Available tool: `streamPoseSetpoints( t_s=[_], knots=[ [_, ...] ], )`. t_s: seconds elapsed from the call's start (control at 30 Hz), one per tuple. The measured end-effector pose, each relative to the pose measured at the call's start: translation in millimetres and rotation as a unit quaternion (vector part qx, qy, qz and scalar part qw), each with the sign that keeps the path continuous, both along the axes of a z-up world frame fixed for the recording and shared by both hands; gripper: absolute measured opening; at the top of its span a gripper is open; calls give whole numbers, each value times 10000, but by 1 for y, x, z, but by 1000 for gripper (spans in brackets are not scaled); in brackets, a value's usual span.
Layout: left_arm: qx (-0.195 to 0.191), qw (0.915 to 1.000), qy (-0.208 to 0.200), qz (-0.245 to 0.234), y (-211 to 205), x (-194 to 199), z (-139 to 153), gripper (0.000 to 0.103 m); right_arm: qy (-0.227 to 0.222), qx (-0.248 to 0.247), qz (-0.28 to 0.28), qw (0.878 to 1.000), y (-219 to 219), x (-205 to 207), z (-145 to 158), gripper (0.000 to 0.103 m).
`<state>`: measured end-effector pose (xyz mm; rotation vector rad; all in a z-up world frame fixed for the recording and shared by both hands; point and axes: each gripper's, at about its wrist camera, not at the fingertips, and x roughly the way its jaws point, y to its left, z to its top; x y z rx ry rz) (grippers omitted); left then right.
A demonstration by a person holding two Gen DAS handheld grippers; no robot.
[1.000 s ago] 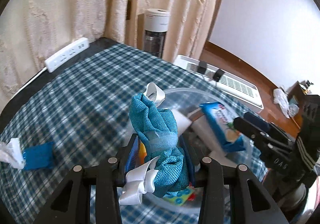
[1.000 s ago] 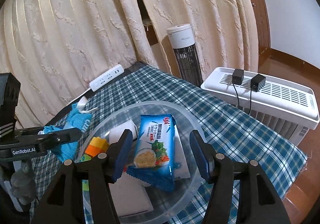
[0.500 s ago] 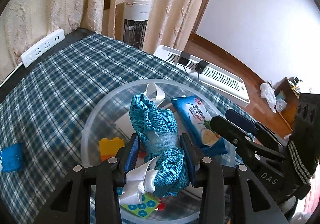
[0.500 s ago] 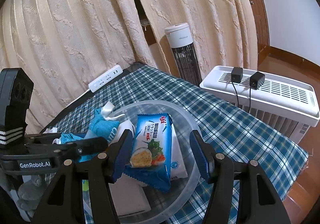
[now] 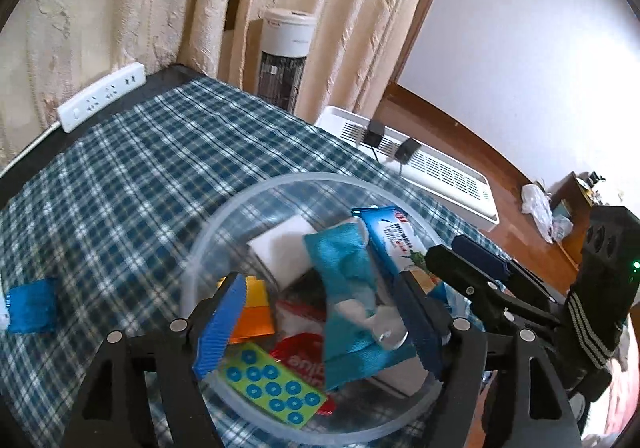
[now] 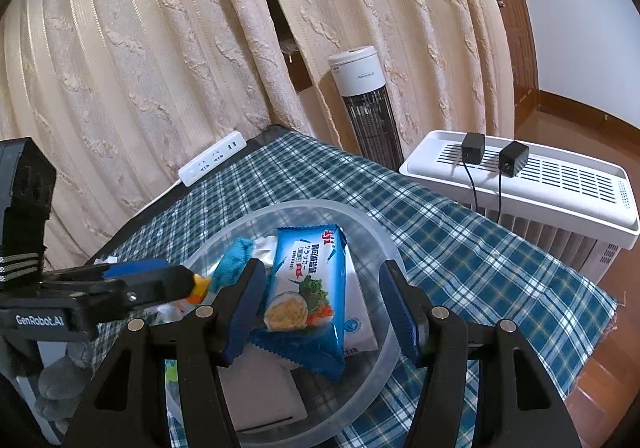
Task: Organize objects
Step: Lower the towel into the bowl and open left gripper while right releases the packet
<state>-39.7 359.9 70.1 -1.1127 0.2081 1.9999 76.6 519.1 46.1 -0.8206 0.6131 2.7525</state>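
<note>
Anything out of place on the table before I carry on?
One item: a small blue packet lies alone on the checked cloth, left of the clear bowl that holds the other items. Both grippers' jaws are open.

The pouch (image 5: 348, 288) lies in the bowl (image 5: 208, 232), left of the cracker packet (image 5: 394, 244), on the table (image 5: 120, 176).

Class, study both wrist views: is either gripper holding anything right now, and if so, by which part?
Nothing is held. The left gripper stands open over the clear bowl, with the teal cloth bundle lying loose inside. The right gripper is open too.
</note>
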Motion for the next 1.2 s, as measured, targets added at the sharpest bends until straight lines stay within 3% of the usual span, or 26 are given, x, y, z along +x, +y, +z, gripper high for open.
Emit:
streamPoseSetpoints(
  t_s=[0.5, 0.93, 1.2],
  knots=[
    [-320, 9985, 443, 32, -17, 15, -5, 83, 30, -35, 33, 10000, -8, 3, 3, 61],
    [-416, 9981, 304, 337, -10, 3, -22, 86, 23, -68, 35, 10000, -16, 9, 7, 61],
    [-257, 9982, 239, 493, -28, -2, -11, 89, 61, -43, 81, 9999, -24, 11, 12, 61]
  ],
)
